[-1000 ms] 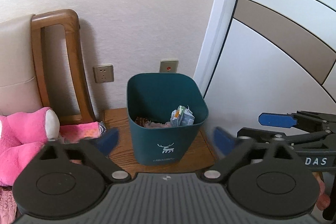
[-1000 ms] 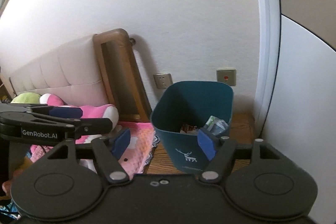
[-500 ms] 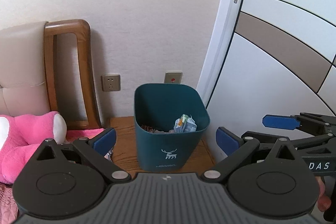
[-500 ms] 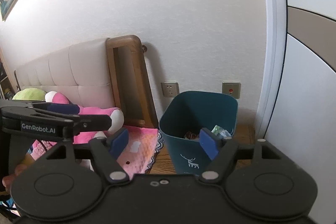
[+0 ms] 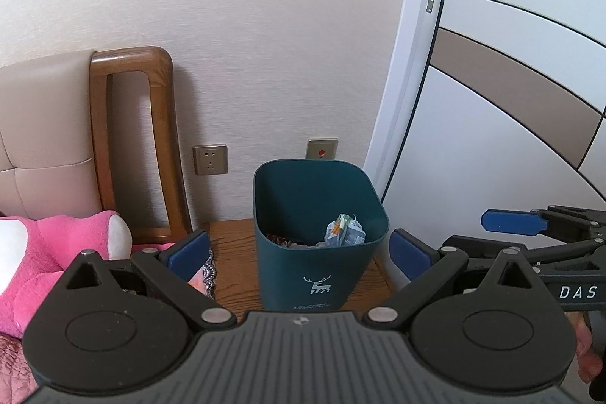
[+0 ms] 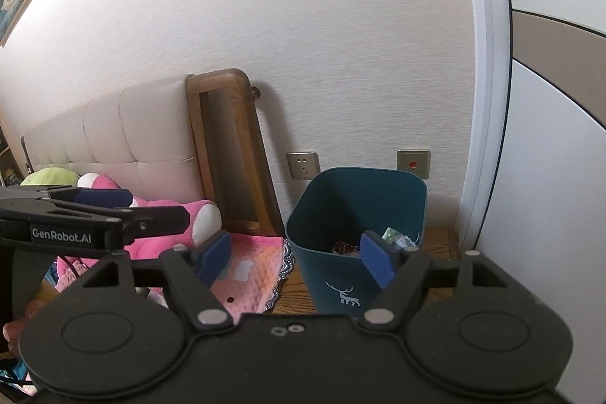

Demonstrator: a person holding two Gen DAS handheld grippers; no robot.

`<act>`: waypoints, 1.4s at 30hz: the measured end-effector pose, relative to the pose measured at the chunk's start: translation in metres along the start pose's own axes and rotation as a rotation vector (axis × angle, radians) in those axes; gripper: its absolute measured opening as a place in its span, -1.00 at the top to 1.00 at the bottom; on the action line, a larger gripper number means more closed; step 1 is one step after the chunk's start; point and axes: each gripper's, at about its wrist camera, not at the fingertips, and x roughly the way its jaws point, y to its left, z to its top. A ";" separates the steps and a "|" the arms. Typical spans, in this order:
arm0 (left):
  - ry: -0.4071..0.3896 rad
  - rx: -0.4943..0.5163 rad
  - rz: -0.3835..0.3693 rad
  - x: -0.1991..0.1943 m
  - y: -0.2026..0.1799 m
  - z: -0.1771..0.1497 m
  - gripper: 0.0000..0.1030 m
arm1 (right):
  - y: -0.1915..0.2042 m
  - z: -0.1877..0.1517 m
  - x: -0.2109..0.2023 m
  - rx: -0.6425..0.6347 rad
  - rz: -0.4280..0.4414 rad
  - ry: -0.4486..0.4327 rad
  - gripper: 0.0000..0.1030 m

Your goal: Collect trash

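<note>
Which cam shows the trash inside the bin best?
Left wrist. It looks straight into the teal bin, with the crumpled wrapper and brown scraps unobstructed. In the right wrist view the bin sits off to the right, and a blue pad of the right gripper covers part of the contents.

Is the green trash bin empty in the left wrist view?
No, the trash bin holds crumpled wrappers and other scraps at its bottom.
</note>
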 end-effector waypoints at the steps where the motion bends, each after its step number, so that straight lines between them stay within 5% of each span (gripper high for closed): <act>1: -0.001 0.001 -0.002 0.000 0.000 0.000 -0.98 | 0.000 0.000 0.000 0.002 0.000 -0.001 -0.45; 42: -0.030 -0.061 -0.012 -0.008 0.005 -0.009 -0.98 | -0.004 0.000 -0.010 0.027 -0.041 -0.058 -0.46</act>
